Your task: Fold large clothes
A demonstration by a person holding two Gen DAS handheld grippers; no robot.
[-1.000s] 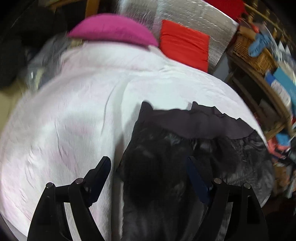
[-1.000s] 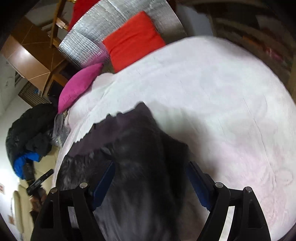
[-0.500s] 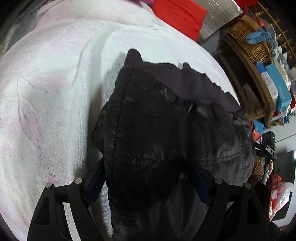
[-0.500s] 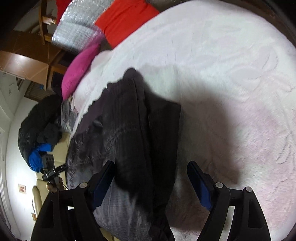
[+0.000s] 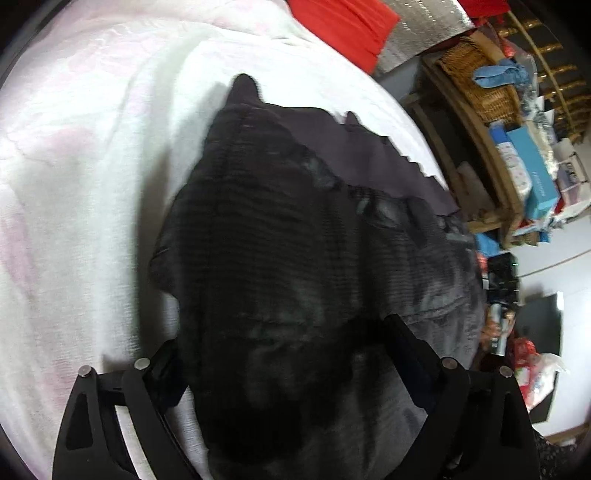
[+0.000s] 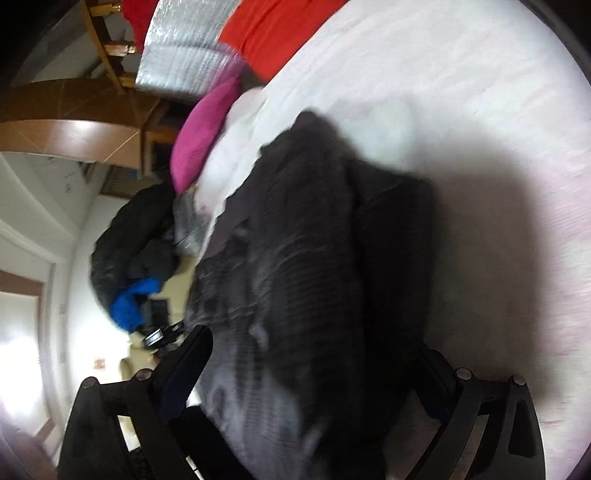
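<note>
Seen here: one dark garment (image 5: 295, 258) folded near the white bed's (image 5: 92, 166) edge, lying between the opening, unclamped jaws of both the left gripper (image 5: 284, 343) and right gripper (image 6: 314, 354); one pink cushion (image 6: 203, 133), one red (image 5: 340, 26); no readable writing.

The dark garment (image 5: 295, 258) hides much of the left hand-held gripper's fingers (image 5: 406, 343); motion blur smears the right view.
</note>
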